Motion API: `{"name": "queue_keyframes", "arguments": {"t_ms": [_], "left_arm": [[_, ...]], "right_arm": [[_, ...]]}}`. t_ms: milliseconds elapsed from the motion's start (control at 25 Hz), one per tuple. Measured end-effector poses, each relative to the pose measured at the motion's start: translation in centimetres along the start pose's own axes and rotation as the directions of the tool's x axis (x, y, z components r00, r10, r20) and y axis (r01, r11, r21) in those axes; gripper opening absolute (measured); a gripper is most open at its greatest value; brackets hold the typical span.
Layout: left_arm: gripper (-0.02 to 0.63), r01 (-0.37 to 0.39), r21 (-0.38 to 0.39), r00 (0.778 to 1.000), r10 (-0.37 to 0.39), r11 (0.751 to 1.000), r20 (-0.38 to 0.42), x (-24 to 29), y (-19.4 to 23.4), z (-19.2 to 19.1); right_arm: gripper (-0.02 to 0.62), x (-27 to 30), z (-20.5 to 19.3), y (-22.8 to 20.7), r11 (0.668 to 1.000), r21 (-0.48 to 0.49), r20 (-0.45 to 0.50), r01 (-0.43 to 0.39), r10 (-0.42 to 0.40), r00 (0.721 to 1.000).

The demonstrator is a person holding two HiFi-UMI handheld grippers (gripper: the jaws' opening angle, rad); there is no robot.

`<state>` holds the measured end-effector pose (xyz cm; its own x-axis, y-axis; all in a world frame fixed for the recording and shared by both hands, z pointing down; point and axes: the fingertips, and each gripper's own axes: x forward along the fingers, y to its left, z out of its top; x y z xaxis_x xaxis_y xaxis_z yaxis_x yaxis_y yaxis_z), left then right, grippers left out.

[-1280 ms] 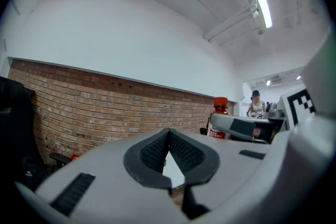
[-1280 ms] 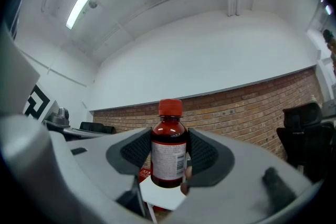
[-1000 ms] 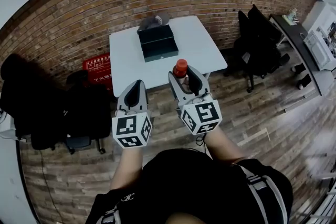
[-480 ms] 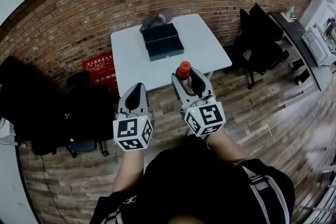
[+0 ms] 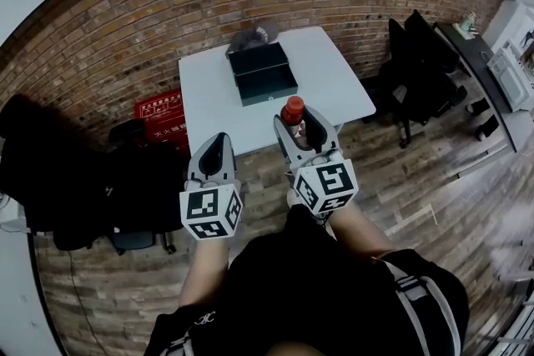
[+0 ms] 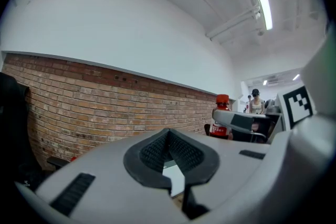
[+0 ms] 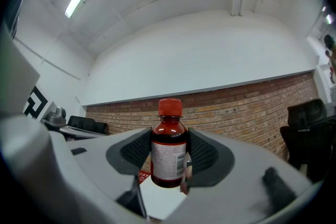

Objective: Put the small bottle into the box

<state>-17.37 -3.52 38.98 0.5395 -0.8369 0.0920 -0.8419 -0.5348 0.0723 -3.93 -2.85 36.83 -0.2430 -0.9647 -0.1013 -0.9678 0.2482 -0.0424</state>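
A small dark-red bottle (image 7: 168, 149) with a red cap and white label stands upright between the jaws of my right gripper (image 7: 169, 157), which is shut on it. From above, the bottle (image 5: 292, 110) sits in the right gripper (image 5: 299, 127) just before the near edge of the white table (image 5: 329, 79). The dark open box (image 5: 263, 73) rests on the table's far middle. My left gripper (image 5: 215, 150) hangs lower left, short of the table, shut with nothing in it (image 6: 169, 152). The left gripper view also catches the bottle (image 6: 221, 115) at its right.
A grey bundle (image 5: 250, 34) lies behind the box by the brick wall. A red crate (image 5: 163, 117) sits on the floor left of the table, beside dark chairs (image 5: 100, 179). More black chairs (image 5: 421, 67) stand to the right. A person (image 6: 255, 102) stands far off.
The table and box have drifted slightly right and nearer in the head view. Both grippers keep their pose, the right one still holding the bottle.
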Motion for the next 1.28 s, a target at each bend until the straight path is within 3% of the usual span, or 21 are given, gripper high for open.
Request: {"name": "queue_keyframes", "arguments": {"t_ms": [800, 1280], "left_arm": [[0.011, -0.009, 0.023, 1.0, 0.009, 1.0, -0.029, 14.6, 1.8, 1.7], [0.011, -0.093, 0.011, 0.994, 0.093, 0.996, -0.064, 22.2, 3.4, 1.6]], "right_arm": [[0.212, 12.3, -1.6, -8.6, 0.999, 0.029, -0.026, -0.04, 0.041, 0.999], [0.212, 18.8, -4.6, -13.2, 0.99, 0.012, -0.098, -0.139, 0.14, 0.985]]}}
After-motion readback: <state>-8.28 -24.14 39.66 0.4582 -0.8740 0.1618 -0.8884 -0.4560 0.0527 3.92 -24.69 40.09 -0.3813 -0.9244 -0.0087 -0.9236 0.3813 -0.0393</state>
